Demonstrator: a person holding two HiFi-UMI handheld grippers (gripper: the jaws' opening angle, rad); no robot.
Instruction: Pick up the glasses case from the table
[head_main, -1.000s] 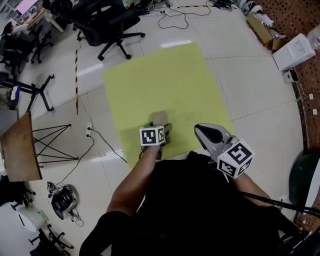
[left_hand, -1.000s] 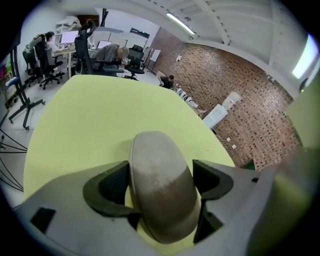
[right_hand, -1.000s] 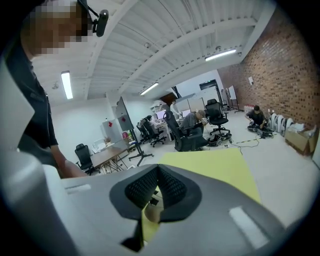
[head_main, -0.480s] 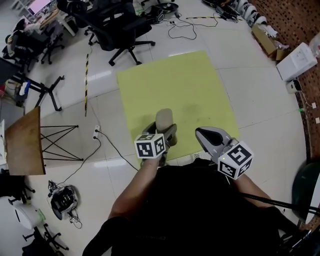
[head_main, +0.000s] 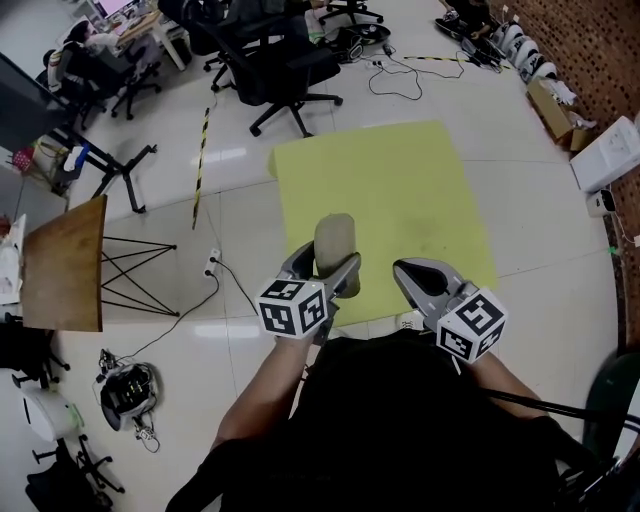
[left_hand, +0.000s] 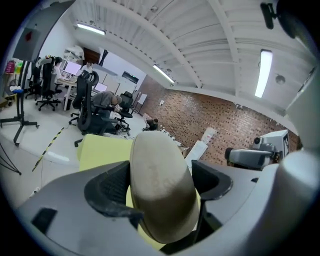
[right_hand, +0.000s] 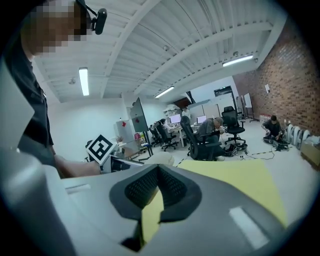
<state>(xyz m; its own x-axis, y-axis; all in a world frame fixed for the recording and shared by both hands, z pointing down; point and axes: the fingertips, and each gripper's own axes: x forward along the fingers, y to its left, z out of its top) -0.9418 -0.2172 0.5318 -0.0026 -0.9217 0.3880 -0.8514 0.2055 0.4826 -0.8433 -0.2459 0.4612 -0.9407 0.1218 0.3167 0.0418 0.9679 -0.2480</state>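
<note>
Head view: left gripper (head_main: 325, 268) jaws clamp the beige glasses case (head_main: 334, 238) by its lower end, and the case pokes forward over the near edge of the yellow tabletop (head_main: 400, 180). Right gripper (head_main: 418, 272) just beside it, jaws closed together, empty.

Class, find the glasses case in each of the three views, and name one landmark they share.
Head view: glasses case at centre, in the left hand-held gripper.
Left gripper view: case centre, between the jaws.
Right gripper view: case small, just beyond jaw tips.
Shared landmark: the yellow mat.
</note>
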